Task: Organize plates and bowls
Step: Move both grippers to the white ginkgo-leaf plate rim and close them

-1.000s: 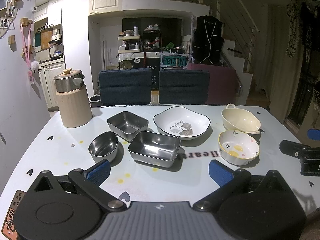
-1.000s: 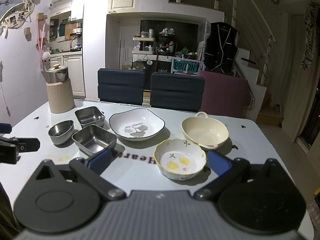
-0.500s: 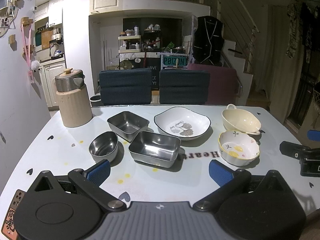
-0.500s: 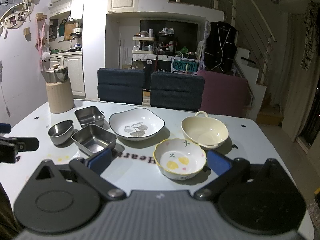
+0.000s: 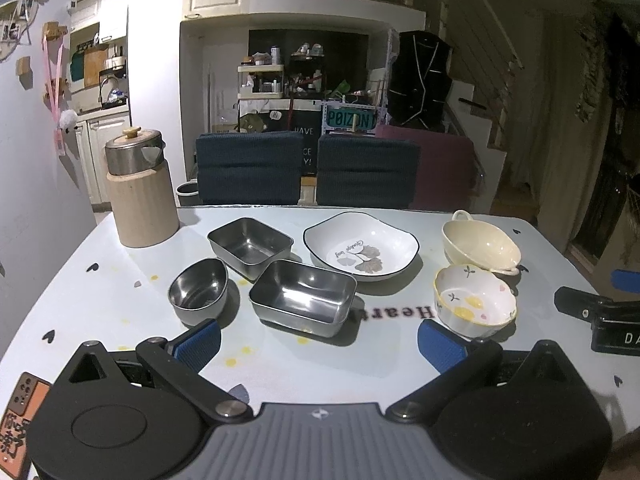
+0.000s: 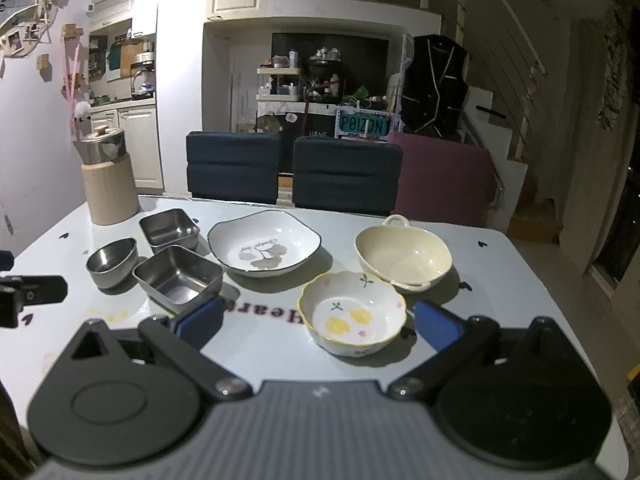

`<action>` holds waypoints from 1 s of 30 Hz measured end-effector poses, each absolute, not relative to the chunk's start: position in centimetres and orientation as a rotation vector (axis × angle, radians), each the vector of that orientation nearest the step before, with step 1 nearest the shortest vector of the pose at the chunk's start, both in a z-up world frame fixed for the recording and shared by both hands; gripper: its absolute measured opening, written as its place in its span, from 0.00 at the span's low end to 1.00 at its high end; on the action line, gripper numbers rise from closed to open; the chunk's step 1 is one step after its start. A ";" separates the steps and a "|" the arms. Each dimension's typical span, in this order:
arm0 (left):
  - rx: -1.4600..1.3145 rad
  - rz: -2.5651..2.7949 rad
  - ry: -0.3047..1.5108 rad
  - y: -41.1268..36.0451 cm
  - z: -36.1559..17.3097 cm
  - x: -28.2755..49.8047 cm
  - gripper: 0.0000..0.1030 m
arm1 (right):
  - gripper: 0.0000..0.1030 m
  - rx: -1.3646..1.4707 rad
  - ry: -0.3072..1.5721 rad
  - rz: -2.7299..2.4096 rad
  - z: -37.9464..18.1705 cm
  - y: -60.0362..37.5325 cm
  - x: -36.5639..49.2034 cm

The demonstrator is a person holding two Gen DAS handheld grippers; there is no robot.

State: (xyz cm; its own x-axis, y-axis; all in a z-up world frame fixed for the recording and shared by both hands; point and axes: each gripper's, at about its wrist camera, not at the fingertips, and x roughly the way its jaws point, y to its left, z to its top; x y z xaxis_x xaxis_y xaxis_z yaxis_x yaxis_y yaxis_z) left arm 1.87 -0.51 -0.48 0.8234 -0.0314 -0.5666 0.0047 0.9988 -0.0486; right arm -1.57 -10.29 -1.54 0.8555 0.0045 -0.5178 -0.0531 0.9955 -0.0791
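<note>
On the pale table stand a round steel bowl (image 5: 198,291), two rectangular steel trays (image 5: 250,242) (image 5: 303,296), a white leaf-print plate (image 5: 361,246), a cream handled bowl (image 5: 481,244) and a flowered bowl with a yellow rim (image 5: 474,305). My left gripper (image 5: 319,344) is open, low over the near table edge in front of the closer tray. My right gripper (image 6: 318,322) is open too, with the flowered bowl (image 6: 352,312) just beyond and between its fingertips. The cream bowl (image 6: 403,254) and the plate (image 6: 264,246) lie farther back.
A beige canister with a steel lid (image 5: 140,190) stands at the table's back left. Two dark blue chairs (image 5: 308,170) line the far edge. A wall runs close along the left side. Bare tabletop (image 5: 100,300) lies left of the steel bowl.
</note>
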 end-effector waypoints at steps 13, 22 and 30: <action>-0.092 -0.080 0.537 -1.1 -0.4 7.2 1.00 | 1.00 -0.110 0.466 0.085 -1.5 -11.4 4.2; -0.167 -0.101 0.575 -0.5 -1.0 12.7 1.00 | 1.00 -0.121 0.427 0.143 -2.9 -12.3 11.1; -0.266 -0.114 0.623 0.1 -3.1 17.8 1.00 | 1.00 -0.139 0.436 0.172 -4.3 -11.8 18.7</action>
State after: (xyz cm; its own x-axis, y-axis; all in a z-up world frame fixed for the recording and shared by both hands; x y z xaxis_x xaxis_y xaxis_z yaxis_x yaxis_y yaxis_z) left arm 17.82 0.10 -3.13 0.8075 -0.1849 -0.5602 0.0259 0.9598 -0.2796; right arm 18.71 -11.83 -4.29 0.8924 0.1352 -0.4304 -0.1945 0.9762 -0.0965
